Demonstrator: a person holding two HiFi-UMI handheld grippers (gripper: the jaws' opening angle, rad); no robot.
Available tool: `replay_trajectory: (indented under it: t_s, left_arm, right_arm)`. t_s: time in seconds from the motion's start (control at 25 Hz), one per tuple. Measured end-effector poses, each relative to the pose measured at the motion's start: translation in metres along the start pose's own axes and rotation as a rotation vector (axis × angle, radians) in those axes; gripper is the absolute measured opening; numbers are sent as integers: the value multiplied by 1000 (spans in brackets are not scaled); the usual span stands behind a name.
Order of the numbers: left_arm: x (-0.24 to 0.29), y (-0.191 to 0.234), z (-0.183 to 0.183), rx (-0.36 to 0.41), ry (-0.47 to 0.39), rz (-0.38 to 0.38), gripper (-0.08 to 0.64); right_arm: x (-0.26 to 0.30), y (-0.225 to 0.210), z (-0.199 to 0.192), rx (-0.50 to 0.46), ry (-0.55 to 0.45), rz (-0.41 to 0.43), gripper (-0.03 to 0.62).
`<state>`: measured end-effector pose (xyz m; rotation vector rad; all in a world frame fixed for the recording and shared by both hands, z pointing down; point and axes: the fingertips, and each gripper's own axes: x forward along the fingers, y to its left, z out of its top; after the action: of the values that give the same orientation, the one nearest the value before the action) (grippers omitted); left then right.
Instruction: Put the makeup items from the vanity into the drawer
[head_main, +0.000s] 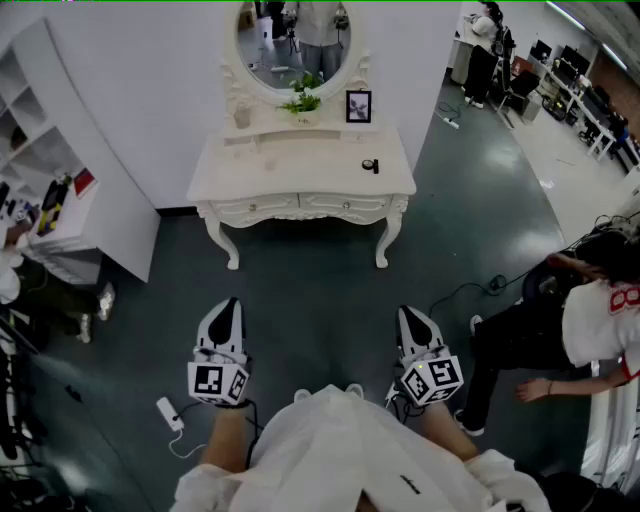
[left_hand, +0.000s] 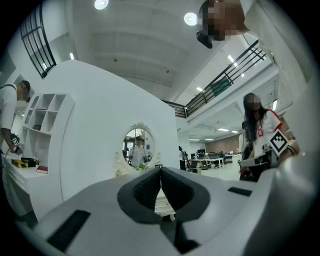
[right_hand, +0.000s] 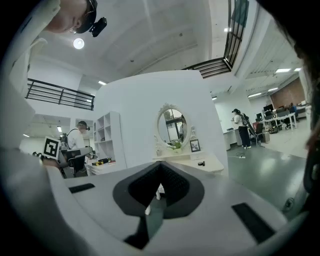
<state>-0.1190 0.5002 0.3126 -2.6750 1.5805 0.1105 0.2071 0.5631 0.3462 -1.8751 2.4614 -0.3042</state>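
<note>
A white vanity (head_main: 300, 170) stands against the far wall, with an oval mirror (head_main: 293, 40) above it. Its two front drawers (head_main: 300, 207) are closed. A small black makeup item (head_main: 371, 165) lies on the right of the vanity top; it also shows as a dark speck, the makeup item (right_hand: 200, 163). My left gripper (head_main: 225, 312) and right gripper (head_main: 414, 322) hover over the dark floor, well short of the vanity. Both are shut with nothing between the jaws. The left gripper (left_hand: 160, 170) and right gripper (right_hand: 160, 165) both point at the vanity.
A plant (head_main: 302, 100) and a framed picture (head_main: 358, 106) sit on the vanity's back shelf. A white shelf unit (head_main: 60, 200) stands at left. A person (head_main: 570, 330) sits on the floor at right. Cables and a white power strip (head_main: 168, 413) lie on the floor.
</note>
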Motion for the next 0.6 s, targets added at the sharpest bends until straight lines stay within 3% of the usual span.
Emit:
replay_trajectory:
  t_s: [0.6]
  left_arm:
    - [2,21,-1,-2,-9,-4,27]
  right_arm:
    - [22,21,-1,-17,-3,35,17]
